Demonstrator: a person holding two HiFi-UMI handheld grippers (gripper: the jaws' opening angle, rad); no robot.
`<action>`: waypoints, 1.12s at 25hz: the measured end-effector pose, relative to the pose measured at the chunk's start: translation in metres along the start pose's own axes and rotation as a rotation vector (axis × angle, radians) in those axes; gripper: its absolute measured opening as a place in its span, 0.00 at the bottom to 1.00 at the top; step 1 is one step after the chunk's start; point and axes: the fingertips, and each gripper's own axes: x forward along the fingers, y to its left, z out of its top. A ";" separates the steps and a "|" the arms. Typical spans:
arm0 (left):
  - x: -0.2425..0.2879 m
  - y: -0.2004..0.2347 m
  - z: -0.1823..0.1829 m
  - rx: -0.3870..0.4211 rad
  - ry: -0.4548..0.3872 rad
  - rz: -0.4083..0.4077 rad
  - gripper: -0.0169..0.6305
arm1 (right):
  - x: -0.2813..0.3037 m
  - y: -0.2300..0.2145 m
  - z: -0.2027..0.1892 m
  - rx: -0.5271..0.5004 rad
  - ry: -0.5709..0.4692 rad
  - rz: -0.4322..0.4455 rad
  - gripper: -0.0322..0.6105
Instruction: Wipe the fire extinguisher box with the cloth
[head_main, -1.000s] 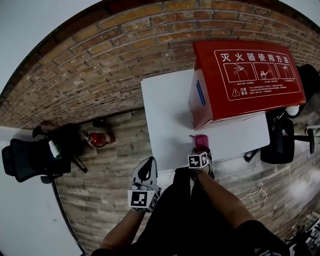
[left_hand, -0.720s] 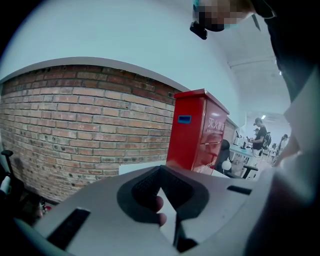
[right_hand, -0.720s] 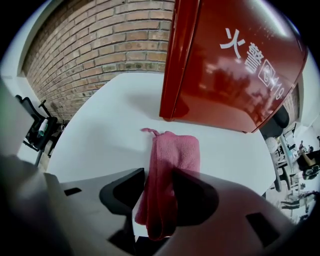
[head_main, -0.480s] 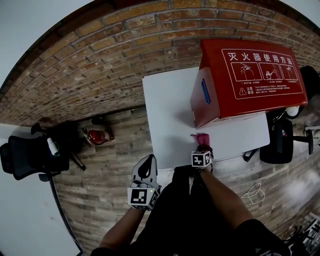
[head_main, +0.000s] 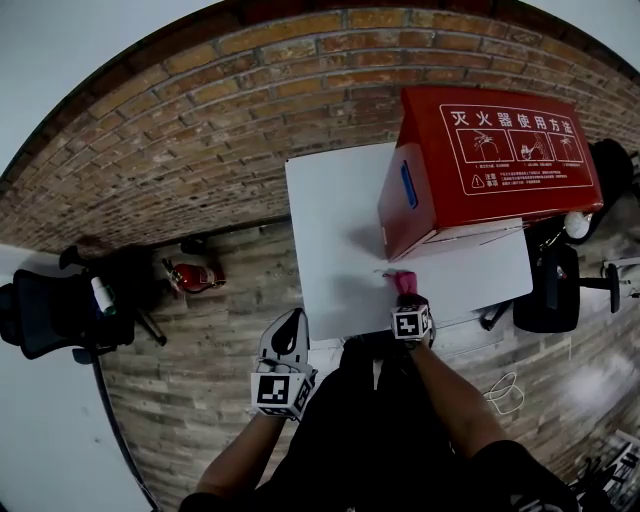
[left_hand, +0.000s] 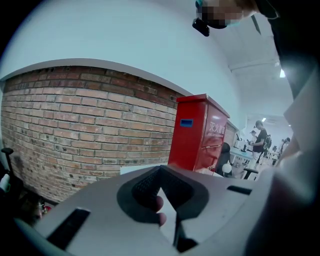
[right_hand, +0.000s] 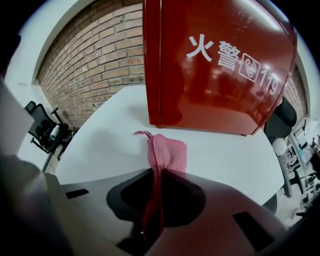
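While the left gripper (head_main: 289, 328) is closed, the right gripper (right_hand: 156, 176) pinches the cloth (right_hand: 168, 153), trailing ahead of it.

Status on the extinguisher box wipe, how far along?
Done: right gripper is shut on the pink cloth. In hand: cloth held over the white table, in front of the red box, not touching it. To do: all the wiping. Left gripper is shut, empty, off to the side.

Head view: steeply down from above onto white table (head_main: 330, 230). My right gripper view: low, close, facing red box (right_hand: 215, 65). Left gripper view: farther, near level. All three share the box.
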 end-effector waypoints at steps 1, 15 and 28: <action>0.000 0.000 -0.001 0.001 -0.002 -0.002 0.06 | -0.004 -0.003 0.001 0.011 -0.011 0.007 0.15; 0.020 -0.056 0.025 0.059 -0.061 -0.148 0.06 | -0.151 -0.012 0.067 0.216 -0.340 0.248 0.15; 0.045 -0.103 0.081 0.095 -0.159 -0.251 0.06 | -0.353 -0.028 0.166 0.265 -0.754 0.458 0.15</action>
